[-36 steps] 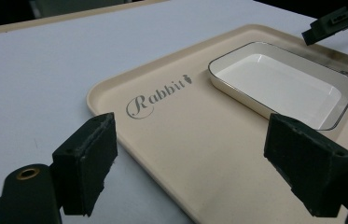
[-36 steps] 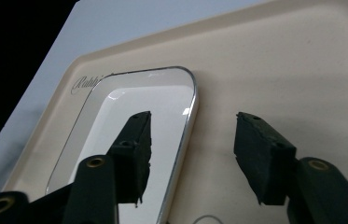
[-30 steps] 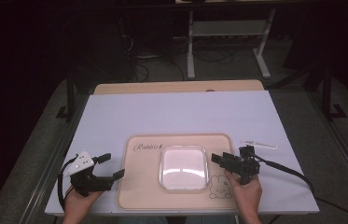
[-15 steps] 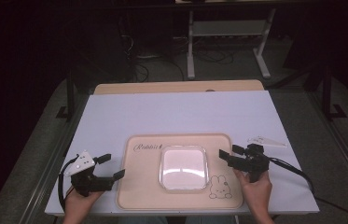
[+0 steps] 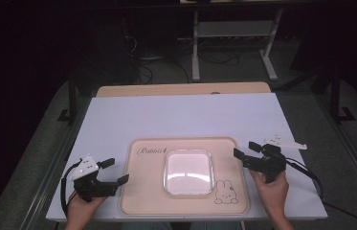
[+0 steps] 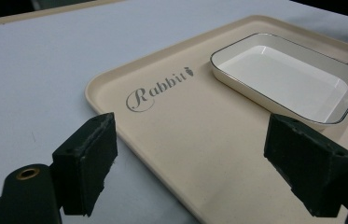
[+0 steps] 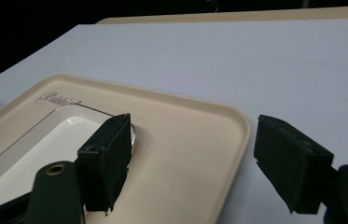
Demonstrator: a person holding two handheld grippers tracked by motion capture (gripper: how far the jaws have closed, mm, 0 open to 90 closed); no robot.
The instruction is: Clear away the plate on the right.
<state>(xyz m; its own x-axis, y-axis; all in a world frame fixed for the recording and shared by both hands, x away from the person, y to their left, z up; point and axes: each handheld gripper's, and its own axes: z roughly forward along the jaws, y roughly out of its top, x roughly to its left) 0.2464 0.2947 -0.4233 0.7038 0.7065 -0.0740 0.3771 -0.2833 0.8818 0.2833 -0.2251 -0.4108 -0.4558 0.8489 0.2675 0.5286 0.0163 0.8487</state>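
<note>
A beige tray [image 5: 142, 191] with "Rabbit" lettering and a bunny drawing lies on the white table top. On its middle sits a white square dish [image 5: 188, 171], with nothing in it. My left gripper [image 5: 116, 171] hovers open just off the tray's left edge, its jaws wide apart over the tray rim [image 6: 98, 100]. My right gripper [image 5: 245, 150] stands open at the tray's right edge. In the right gripper view the dish [image 7: 27, 158] lies behind the left jaw and the tray corner [image 7: 237, 126] sits between the jaws.
A white flat piece [image 5: 284, 141] lies on the table behind the right gripper. Black cables trail from both grippers toward the near edge. A wooden board edge [image 5: 181, 89] runs along the table's far side; a metal stand [image 5: 233, 33] is on the dark floor beyond.
My right gripper has pulled back from over the tray's right part to its right edge and now stands off the tray. The left gripper has hardly moved.
</note>
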